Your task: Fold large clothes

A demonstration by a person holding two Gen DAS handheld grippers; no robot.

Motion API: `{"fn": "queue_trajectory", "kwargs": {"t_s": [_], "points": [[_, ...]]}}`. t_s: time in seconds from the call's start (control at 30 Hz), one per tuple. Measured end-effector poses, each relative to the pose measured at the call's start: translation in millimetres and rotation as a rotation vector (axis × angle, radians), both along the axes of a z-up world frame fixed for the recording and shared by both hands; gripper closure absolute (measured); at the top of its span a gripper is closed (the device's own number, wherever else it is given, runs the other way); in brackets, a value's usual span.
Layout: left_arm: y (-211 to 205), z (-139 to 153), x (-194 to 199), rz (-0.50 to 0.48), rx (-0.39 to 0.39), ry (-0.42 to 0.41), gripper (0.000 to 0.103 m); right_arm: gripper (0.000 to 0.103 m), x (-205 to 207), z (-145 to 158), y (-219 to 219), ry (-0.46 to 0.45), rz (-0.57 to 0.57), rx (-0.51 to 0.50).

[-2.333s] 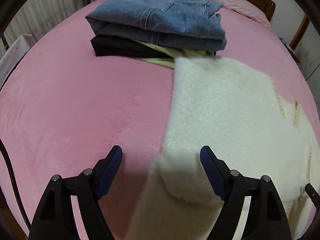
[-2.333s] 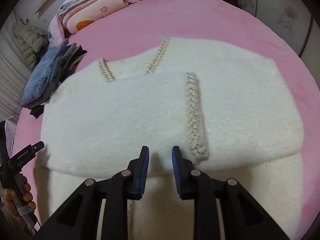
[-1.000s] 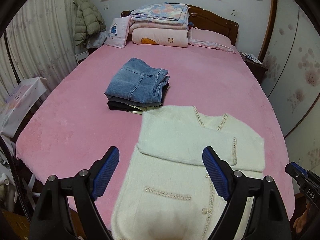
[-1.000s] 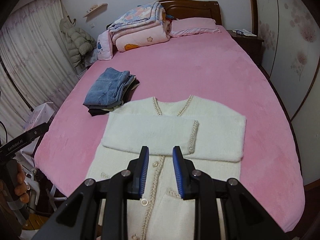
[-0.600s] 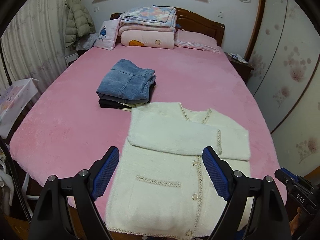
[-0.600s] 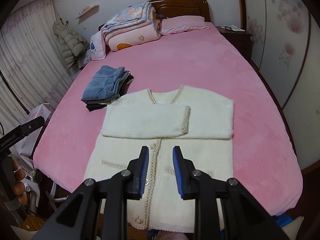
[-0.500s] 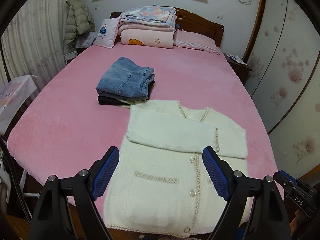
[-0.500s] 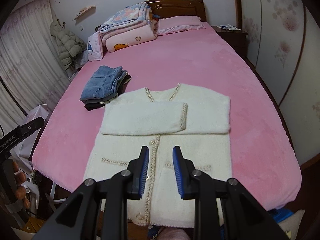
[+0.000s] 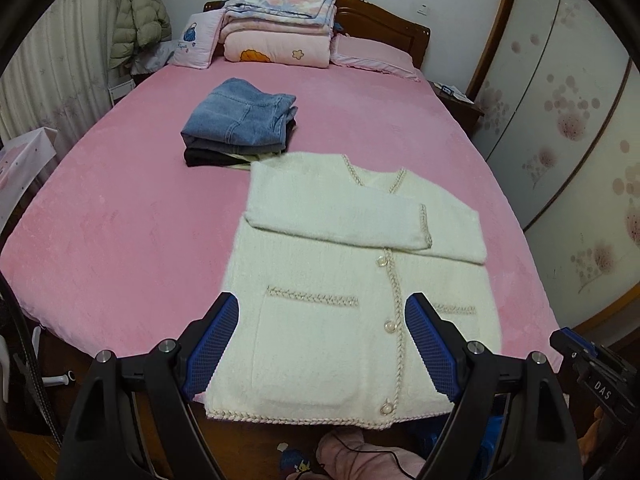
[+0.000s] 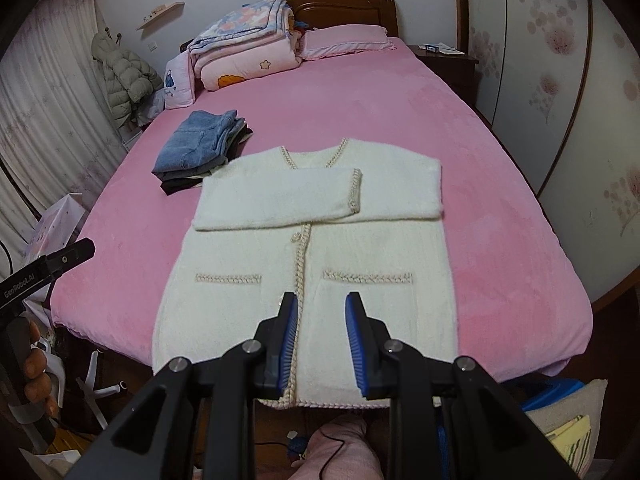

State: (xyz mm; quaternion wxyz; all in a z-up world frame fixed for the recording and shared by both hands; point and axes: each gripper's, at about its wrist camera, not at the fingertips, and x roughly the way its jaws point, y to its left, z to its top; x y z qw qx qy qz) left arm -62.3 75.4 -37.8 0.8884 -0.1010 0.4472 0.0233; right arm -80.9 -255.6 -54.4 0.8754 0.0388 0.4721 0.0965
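Even, soft indoor light; sharp focus; heavy fisheye warp, dark vignette corners.

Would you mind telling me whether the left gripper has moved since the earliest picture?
Yes: the left gripper has pulled back from the cardigan, toward the bed's foot edge.

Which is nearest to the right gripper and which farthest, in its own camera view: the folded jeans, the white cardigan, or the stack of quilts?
1. white cardigan, directly ahead of the right gripper.
2. folded jeans, farther up the bed, left.
3. stack of quilts, at the headboard.
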Motion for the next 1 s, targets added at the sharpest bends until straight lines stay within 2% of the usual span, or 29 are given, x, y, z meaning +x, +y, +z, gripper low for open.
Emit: {"fn": "queue_trajectory", "kwargs": {"t_s": [0.1,0.3,0.4,0.47,0.57,0.63,0.73,0.87,0.93,1.0], "points": [[10.1,-24.3,-7.4,0.007,0.024,0.016,0.019,0.074,-8.5,-14.2,-2.0,-0.006,-0.010,-0.034],[37.2,-81.9,-21.9,-0.006,0.046,0.085,0.019,0.074,-17.9,-39.4,-10.4,0.001,-0.027,-0.066],[54.7,-117.1,-26.6,-0.025,-0.007,0.148,0.019,0.074,-18.2,-49.4,-14.5,0.027,-0.035,-0.078],[65.1,-143.5,-28.9,-0.019,-0.014,0.197,0.019,0.074,-18.4,-51.1,-16.3,0.025,-0.035,-0.079],[80.9,-181.1,-32.3,-0.020,-0.077,0.252,0.019,0.074,-16.6,-51.4,-16.6,0.014,-0.026,-0.105],[89.0,-199.0,-33.4,-0.008,-0.085,0.270,0.019,0.074,-14.9,-52.8,-15.1,0.011,-0.012,-0.126],[105.4,-229.2,-37.2,0.001,-0.147,0.288,0.019,0.074,-14.8,-58.0,-12.8,0.011,0.013,-0.155],[132.6,-264.2,-43.8,0.041,-0.271,0.304,0.029,0.074,-13.0,-68.9,-12.1,0.026,0.051,-0.195],[140.2,-274.8,-45.3,0.043,-0.301,0.305,0.038,0.074,-10.8,-74.2,-13.3,0.033,0.062,-0.205],[145.1,-284.4,-46.6,0.023,-0.321,0.304,0.039,0.074,-8.0,-80.1,-15.8,0.046,0.064,-0.216]]}}
